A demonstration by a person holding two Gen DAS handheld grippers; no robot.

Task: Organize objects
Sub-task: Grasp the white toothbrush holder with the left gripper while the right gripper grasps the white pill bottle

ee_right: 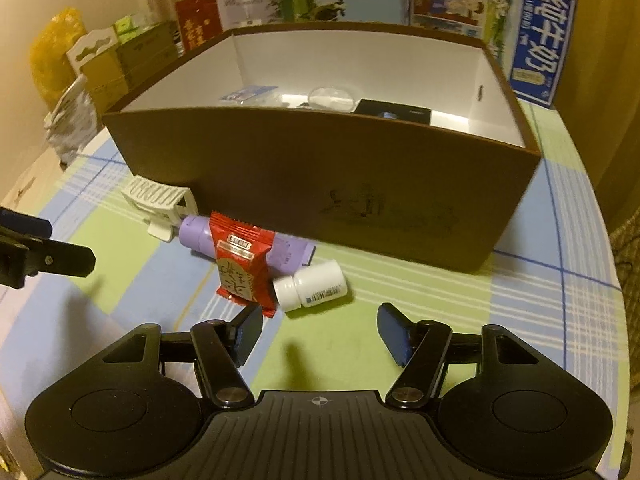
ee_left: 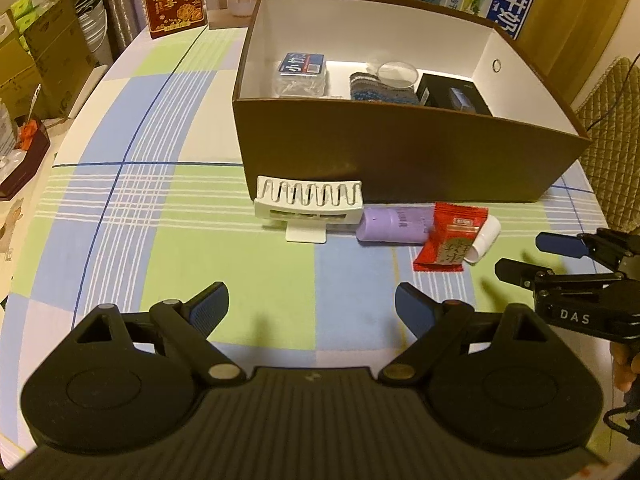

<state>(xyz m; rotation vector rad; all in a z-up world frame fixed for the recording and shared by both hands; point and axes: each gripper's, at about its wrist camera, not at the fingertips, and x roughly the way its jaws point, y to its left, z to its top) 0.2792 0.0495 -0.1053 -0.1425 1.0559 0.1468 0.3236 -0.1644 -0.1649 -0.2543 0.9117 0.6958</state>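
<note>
Both grippers, left [ee_left: 312, 307] & right [ee_right: 320, 330], spread wide w/ nothing held, near red packet [ee_right: 240, 268], white bottle [ee_right: 316, 286], purple tube [ee_left: 394, 226], brown box [ee_right: 320, 184] beyond.

Both wrist cameras look forward, low over the checked tablecloth [ee_left: 160, 200], toward the brown box [ee_right: 320, 184]; left view sits slightly higher, sharing the red packet [ee_left: 452, 236].

Rack [ee_left: 309, 204], tube [ee_left: 394, 225], packet [ee_left: 452, 238] and bottle [ee_left: 486, 240] lie in a row left to right before the box [ee_left: 400, 156]; packet overlaps tube
</note>
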